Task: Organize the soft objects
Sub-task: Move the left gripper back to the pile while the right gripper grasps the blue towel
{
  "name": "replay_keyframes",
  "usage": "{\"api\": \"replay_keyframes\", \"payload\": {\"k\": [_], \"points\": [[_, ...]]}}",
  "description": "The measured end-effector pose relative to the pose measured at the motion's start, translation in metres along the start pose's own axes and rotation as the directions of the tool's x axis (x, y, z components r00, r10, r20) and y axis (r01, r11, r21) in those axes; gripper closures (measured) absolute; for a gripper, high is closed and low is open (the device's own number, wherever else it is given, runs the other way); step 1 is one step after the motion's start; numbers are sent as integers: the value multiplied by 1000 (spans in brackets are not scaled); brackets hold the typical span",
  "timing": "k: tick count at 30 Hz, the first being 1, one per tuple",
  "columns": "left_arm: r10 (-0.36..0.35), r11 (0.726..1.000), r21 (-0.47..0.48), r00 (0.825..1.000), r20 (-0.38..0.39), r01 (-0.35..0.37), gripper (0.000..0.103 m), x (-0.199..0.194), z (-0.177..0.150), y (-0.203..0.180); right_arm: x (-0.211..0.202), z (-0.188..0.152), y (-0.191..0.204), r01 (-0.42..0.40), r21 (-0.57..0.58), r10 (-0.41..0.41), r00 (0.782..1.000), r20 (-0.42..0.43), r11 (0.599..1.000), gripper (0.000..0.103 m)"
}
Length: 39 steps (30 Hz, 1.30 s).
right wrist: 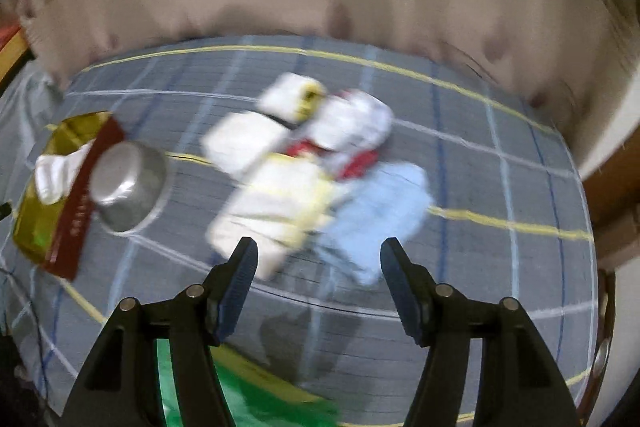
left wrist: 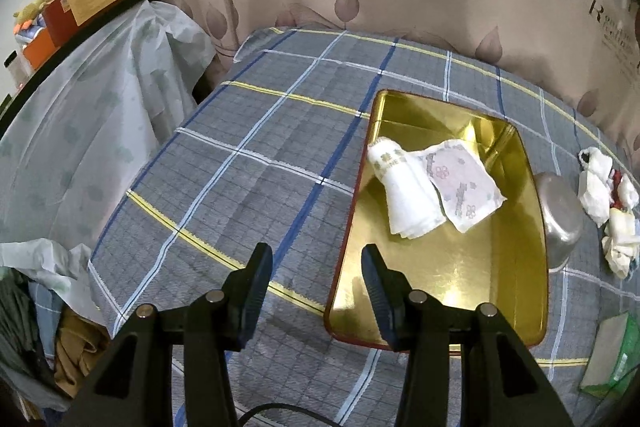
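We work over a plaid-covered bed [left wrist: 256, 155], and every place here is given from its gold tray [left wrist: 452, 279], which holds two folded white cloths [left wrist: 416, 199]. Just beyond the tray's right edge stands a steel bowl [right wrist: 128, 183]; farther right lies the unsorted cloth pile [right wrist: 316, 167]. Our left gripper [left wrist: 316, 291] hangs half-open and empty over the tray's near-left corner. Our right gripper [right wrist: 318, 275], open and empty, sits above the pile. The view is blurred, so a hasty grab may pinch several cloths, or the bedsheet.
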<state>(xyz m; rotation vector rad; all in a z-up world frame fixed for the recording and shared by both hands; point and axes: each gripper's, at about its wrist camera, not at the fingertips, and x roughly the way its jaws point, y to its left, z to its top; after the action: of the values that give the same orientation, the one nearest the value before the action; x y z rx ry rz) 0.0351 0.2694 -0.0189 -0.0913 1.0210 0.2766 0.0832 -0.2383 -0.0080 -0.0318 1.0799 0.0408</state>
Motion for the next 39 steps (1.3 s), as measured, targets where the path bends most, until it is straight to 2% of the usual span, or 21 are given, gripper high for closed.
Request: {"api": "replay_keyframes", "payload": {"k": [4,12,16,22,24,26,31,35,39], "points": [[-6,1000,26,1000,0,6,56,-3,-2,-9,23,-7,-31,8,80,-6,1000,-24,997,42],[-62,996,70,998,-10,62,56,-12,4,-36,61,-2,-48,-16,184,23,999,-34,983,42],[-75,990,119,997,-7,75,56,-16,8,-63,77,3,-52,-29,228,39,998,-42,973,38],[-142,970,194,989,-31,145,56,-18,22,-110,100,4,-54,-55,251,69,996,-48,967,37],[-177,960,214,983,-40,182,56,-20,27,-130,102,4,-53,-52,234,59,998,-27,971,38],[-209,949,230,976,-54,216,56,-21,32,-148,103,5,-51,-46,214,50,999,-14,976,40],[-243,929,268,967,-74,254,56,-21,38,-195,99,3,-54,-58,185,52,998,35,981,64],[-264,909,306,959,-106,284,56,-16,39,-230,94,-2,-60,-73,179,64,996,55,981,71],[-287,883,347,949,-131,315,56,-10,36,-262,88,-9,-70,-20,171,9,998,66,985,72]]}}
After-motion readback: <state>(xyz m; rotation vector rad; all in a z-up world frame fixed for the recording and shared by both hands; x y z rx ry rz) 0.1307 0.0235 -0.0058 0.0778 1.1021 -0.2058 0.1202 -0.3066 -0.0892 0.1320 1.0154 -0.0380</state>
